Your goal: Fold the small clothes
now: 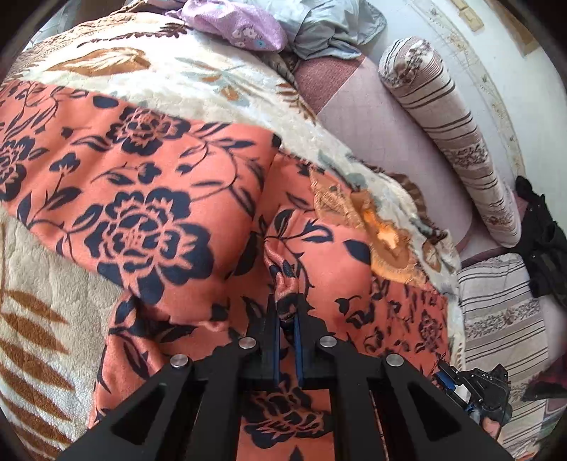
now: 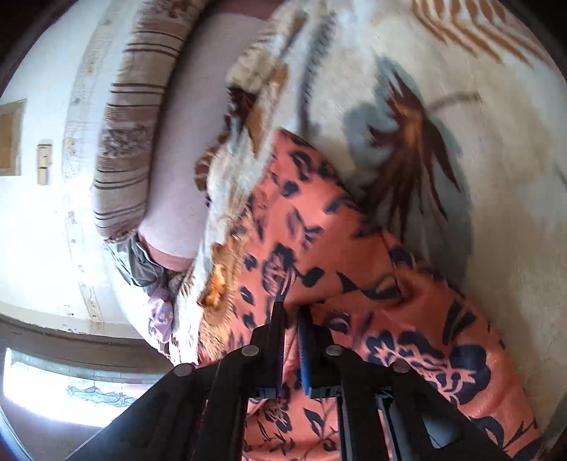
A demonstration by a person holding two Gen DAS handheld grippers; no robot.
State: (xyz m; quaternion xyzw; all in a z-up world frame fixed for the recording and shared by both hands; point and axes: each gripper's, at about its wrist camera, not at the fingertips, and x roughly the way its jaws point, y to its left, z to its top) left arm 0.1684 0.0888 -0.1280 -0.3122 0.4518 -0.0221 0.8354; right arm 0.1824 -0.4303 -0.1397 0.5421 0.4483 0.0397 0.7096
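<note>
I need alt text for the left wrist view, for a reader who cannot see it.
The left claw is shut on a bunched fold of an orange garment with dark blue flowers, spread over a cream fleece blanket. Behind lie a lilac cloth and a striped bolster.

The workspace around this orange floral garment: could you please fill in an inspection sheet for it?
Surface: cream plush blanket with brown leaf print.
Job's things: orange floral garment spread over it, partly bunched.
Clutter: lilac cloth and grey cloth at the far edge.
Grippers: left gripper shut on a garment fold; right gripper shut on the garment.
Cables: nothing seen.
Surroundings: striped bolster, pink mattress, white wall.
</note>
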